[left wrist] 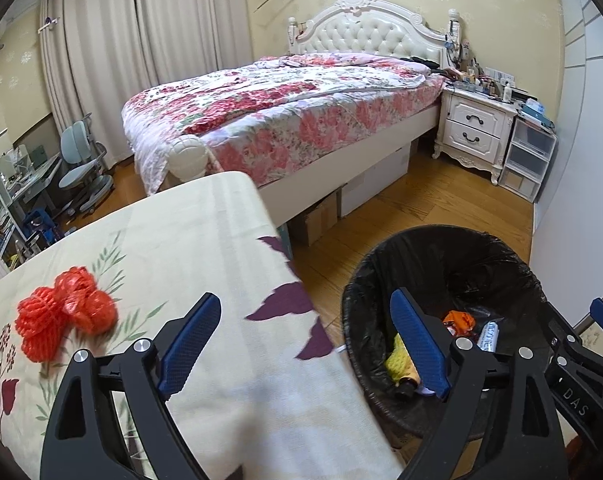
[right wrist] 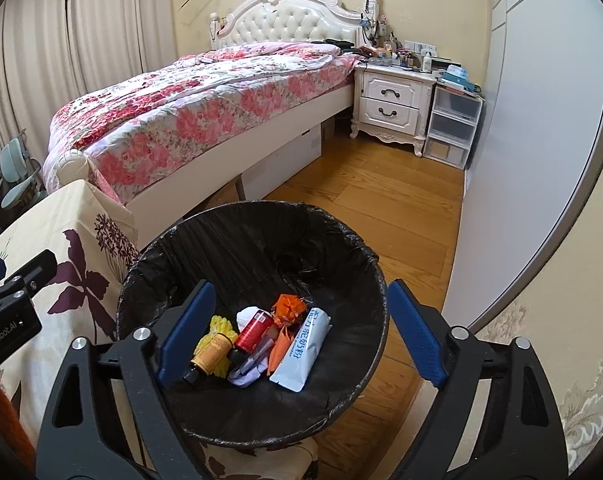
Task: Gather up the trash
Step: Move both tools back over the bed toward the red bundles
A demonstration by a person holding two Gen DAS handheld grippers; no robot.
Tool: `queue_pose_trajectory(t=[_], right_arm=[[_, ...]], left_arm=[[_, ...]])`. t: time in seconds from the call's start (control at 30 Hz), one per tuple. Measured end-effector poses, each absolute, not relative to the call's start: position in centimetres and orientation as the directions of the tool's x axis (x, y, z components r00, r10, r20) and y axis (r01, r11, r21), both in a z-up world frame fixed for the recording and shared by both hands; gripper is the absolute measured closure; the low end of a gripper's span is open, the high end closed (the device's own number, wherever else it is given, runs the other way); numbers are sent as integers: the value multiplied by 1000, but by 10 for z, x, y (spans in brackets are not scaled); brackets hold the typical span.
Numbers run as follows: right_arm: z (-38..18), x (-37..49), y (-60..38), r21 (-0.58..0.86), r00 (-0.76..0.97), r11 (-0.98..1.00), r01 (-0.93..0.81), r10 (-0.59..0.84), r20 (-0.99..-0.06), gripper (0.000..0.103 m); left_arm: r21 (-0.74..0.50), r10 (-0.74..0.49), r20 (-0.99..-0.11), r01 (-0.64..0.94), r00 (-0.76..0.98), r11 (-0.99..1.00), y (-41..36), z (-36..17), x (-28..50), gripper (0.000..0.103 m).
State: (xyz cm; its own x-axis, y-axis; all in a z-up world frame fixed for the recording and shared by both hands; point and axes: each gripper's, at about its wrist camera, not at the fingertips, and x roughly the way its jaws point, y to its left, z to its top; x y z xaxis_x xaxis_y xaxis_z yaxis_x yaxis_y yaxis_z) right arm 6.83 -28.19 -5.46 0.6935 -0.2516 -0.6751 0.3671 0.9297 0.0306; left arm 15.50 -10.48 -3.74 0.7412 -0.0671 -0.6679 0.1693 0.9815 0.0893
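A black-lined trash bin (right wrist: 341, 248) stands on the floor beside the table. In it lie a red can (right wrist: 255, 330), a brown bottle (right wrist: 207, 360), yellow netting (right wrist: 221, 326), orange scraps (right wrist: 289, 308) and a white-blue pouch (right wrist: 305, 354). My right gripper (right wrist: 301, 332) is open and empty, hovering over the bin. A red foam net (left wrist: 63, 314) lies on the cloth-covered table (left wrist: 205, 240), left of my left gripper (left wrist: 305, 344), which is open and empty above the table's right edge. The bin (left wrist: 501, 256) also shows in the left wrist view, with the right gripper's body (left wrist: 581, 360) at its right.
A bed (left wrist: 285, 112) with a floral quilt stands behind, with boxes under it. A white nightstand (left wrist: 475, 128) and plastic drawers (left wrist: 527, 160) stand at the far right. A white wardrobe door (right wrist: 541, 140) runs along the right. A desk and chair (left wrist: 81, 164) stand at the left.
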Motion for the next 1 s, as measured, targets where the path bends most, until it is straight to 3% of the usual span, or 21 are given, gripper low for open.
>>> queue_pose_trajectory(t=[0.27, 0.83, 1.0], right_arm=[[-48, 64, -251, 58, 710, 947, 317, -197, -676, 13], [-47, 71, -113, 48, 705, 999, -11, 41, -708, 13], [-46, 78, -81, 26, 694, 997, -79, 73, -716, 13]], left_arm=[[82, -15, -666, 94, 745, 992, -57, -34, 140, 16], [115, 202, -687, -170, 698, 979, 81, -46, 119, 16], [104, 217, -711, -205, 668, 973, 107, -48, 131, 16]])
